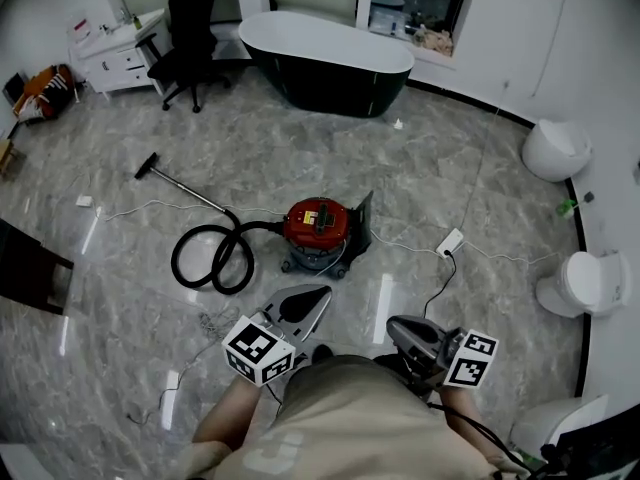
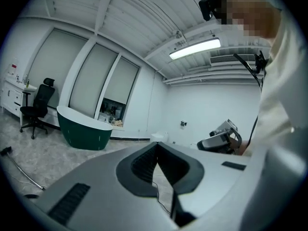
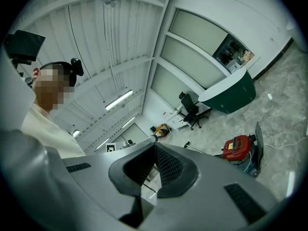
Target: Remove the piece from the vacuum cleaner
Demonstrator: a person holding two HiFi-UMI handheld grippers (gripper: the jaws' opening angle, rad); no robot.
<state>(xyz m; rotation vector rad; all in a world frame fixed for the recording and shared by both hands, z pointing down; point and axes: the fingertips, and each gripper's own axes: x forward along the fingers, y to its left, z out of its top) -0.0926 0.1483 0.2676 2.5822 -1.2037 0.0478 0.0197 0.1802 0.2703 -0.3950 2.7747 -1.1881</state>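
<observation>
Both grippers are held low, close to the person's body, well apart from the vacuum (image 1: 318, 223). Left gripper (image 2: 156, 144): jaws closed tip to tip, nothing held, only floor and a thin cable showing through the gap lower down. Right gripper (image 3: 155, 142): jaws closed too, pads meeting at the tips, empty. In the head view the left one sits at bottom centre-left and the right one at bottom centre-right, each with its marker cube nearest the person. The vacuum is a red-topped canister standing upright on the grey marble floor (image 1: 450, 158), mid-frame, ahead of both grippers. A black hose (image 1: 212, 258) comes off its left side and loops on the floor. A thin wand (image 1: 190, 193) runs from the hose up-left to a dark floor head (image 1: 147, 165) lying flat. A grey panel (image 1: 362, 223) stands upright just beside the vacuum's right side; whether it touches can't be told. A white cord runs along the floor to a power strip (image 1: 449, 242) on the right of the vacuum. A dark tub (image 1: 330, 63) with a white rim stands at the back, with a black chair (image 1: 190, 28) and a white cabinet (image 1: 115, 56) to its left. Two white toilets (image 1: 558, 148) stand along the right wall.
</observation>
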